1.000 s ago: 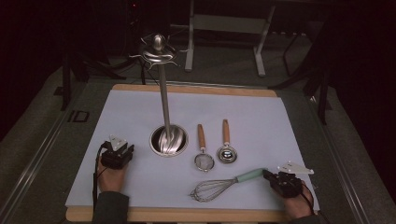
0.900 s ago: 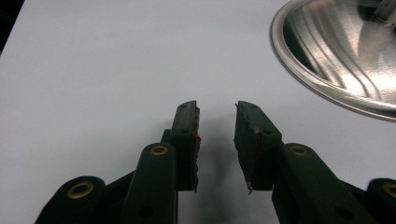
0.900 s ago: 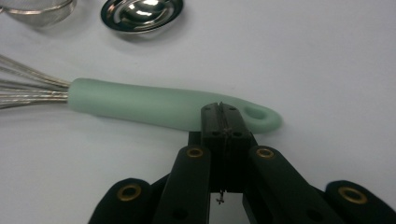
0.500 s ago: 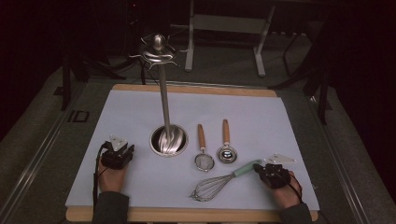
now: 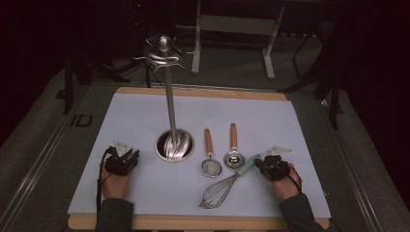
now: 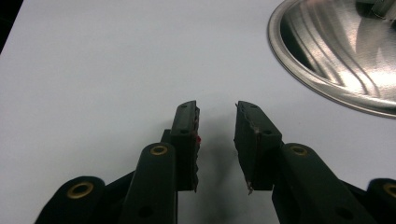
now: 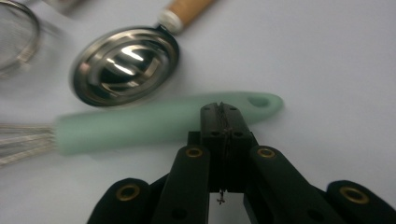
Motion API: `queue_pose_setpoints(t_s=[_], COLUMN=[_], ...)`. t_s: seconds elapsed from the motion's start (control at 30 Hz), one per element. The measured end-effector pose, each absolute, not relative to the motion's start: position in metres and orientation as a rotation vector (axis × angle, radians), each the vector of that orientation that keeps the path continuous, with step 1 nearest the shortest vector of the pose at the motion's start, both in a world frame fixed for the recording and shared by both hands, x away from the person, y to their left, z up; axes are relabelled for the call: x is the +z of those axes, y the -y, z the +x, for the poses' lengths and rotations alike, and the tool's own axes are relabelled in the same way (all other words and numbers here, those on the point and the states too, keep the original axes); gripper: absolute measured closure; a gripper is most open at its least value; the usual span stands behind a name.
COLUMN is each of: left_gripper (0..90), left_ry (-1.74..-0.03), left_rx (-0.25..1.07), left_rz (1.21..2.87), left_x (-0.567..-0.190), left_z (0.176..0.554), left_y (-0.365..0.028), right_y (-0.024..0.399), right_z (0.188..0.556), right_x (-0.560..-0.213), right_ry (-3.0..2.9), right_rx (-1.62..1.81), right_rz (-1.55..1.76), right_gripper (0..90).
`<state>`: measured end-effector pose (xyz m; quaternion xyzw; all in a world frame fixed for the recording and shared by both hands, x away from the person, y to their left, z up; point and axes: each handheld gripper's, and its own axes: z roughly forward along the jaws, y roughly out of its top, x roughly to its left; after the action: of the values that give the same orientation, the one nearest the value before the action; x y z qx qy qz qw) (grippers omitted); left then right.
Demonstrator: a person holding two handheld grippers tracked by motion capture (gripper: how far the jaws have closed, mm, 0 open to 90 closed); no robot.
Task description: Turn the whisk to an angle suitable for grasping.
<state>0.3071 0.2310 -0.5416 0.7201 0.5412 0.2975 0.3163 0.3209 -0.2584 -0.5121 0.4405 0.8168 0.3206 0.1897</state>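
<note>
In the right gripper view we lose much to blur: the whisk [image 7: 154, 122] has its wires cut off at the left edge, and the sieve [image 7: 16, 39] shows as a smeared rim in the corner. Whether the closed tips touch the mint handle or sit just before it, we cannot tell. In the left gripper view the stand [image 6: 343, 51] shows as a slice of its steel base, cut off at the top right.

From the high view, the whisk [image 5: 226, 186] lies flat on the white sheet [image 5: 290, 121] at front right, its long axis on a diagonal: wire head toward the person and left, handle pointing away and right, its end at the right gripper [image 5: 265, 164]. The spoon [image 5: 233, 153] sits just beside the handle, the sieve [image 5: 211, 162] left of that (both wooden handles point away).

The right gripper [image 7: 223, 119] has its jaws pressed together with nothing between them, tips at the far end of the handle. That hand [image 5: 285, 181] lies low on the sheet, forearm coming in from the bottom.

The left gripper [image 5: 123, 159] rests well apart, left of the stand [image 5: 171, 121]; its jaws [image 6: 217, 126] stand parted and empty over bare sheet, the hand [image 5: 115, 180] low behind it.
</note>
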Motion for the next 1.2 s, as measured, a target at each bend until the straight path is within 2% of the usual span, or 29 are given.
queue_pose_setpoints(t_s=[0.53,1.2], left_gripper=[69.8,69.8], left_ry=[-1.424,-1.425], left_rx=[0.786,0.786], left_rz=[1.902,1.905], left_x=[-0.542,-0.542], left_z=[0.307,0.307], left_y=[-0.230,-0.230], right_y=[0.208,0.226], right_z=[0.276,0.293], right_x=[-0.507,-0.513], right_ry=[-2.411,-2.342], right_rx=[1.041,0.970], right_rz=[1.027,1.138], right_gripper=[89.9,90.0])
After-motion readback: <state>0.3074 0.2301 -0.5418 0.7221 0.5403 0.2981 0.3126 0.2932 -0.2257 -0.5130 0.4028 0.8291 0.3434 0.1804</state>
